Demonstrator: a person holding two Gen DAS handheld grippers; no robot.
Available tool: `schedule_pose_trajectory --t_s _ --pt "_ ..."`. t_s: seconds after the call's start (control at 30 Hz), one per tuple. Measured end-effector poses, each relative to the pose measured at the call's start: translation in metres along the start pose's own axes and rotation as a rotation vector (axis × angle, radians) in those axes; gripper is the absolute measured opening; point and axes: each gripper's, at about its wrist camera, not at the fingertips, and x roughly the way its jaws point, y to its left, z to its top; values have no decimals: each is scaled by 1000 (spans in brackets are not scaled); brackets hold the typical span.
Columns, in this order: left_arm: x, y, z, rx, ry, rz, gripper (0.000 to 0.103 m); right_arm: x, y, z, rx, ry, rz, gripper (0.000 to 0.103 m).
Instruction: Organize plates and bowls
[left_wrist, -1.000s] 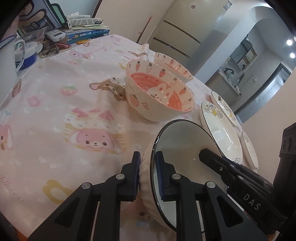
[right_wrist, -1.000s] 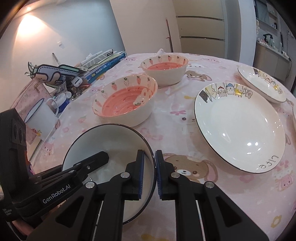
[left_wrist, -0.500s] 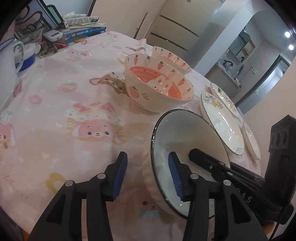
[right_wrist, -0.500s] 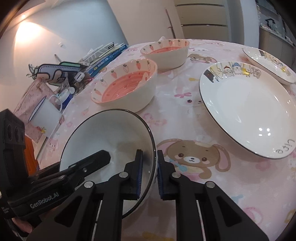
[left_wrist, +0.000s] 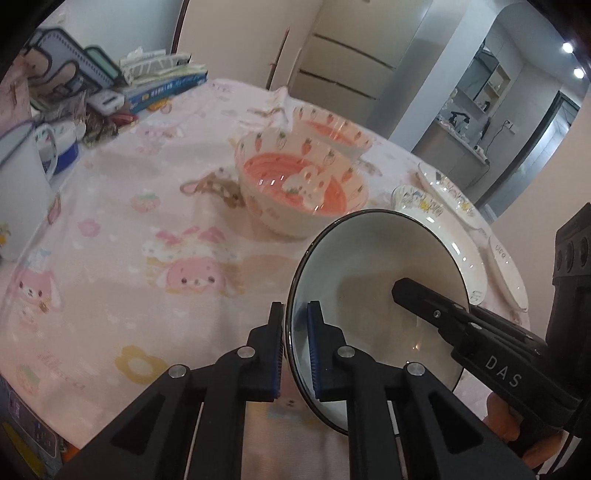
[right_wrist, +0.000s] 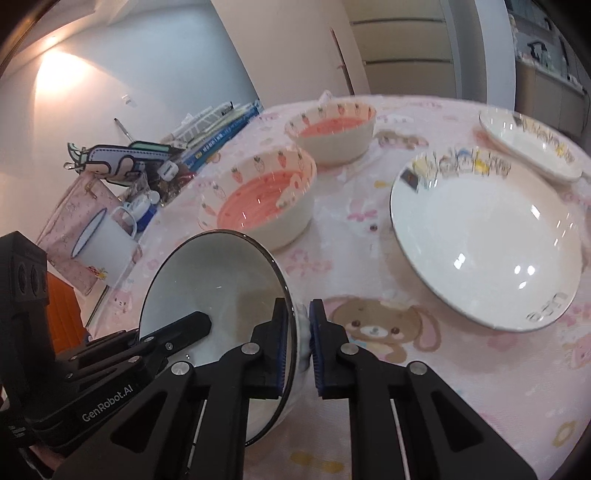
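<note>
A white bowl with a dark rim (left_wrist: 373, 269) (right_wrist: 221, 280) is held up off the table between both grippers. My left gripper (left_wrist: 295, 347) is shut on its left rim. My right gripper (right_wrist: 297, 338) is shut on its right rim. Beyond it stand two strawberry-patterned bowls with pink insides, the near one (left_wrist: 301, 190) (right_wrist: 258, 201) and the far one (left_wrist: 332, 133) (right_wrist: 332, 131). A big white cartoon plate (right_wrist: 484, 243) (left_wrist: 443, 229) lies to the right, with another cartoon plate (right_wrist: 532, 147) behind it.
A pink cartoon tablecloth (left_wrist: 129, 240) covers the round table. A white enamel mug (right_wrist: 103, 247) (left_wrist: 18, 173), books (right_wrist: 218, 136) and small clutter (left_wrist: 96, 107) stand at the left edge. A third plate's edge (left_wrist: 506, 273) shows at the far right.
My left gripper opened half a second ago and has shut again on the bowl's rim. The bowl has risen and tilted; both views have moved a little toward the strawberry bowls.
</note>
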Motion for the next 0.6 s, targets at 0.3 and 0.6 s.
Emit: schedule_pose_trajectory --t_s 0.3,0.6 --pt "-34 -23 54 69 -153 46 13 -27 11 57 -64 -103 -13 12" --pt "-36 -14 106 79 -202 92 14 -18 28 114 -100 -134 1 13"
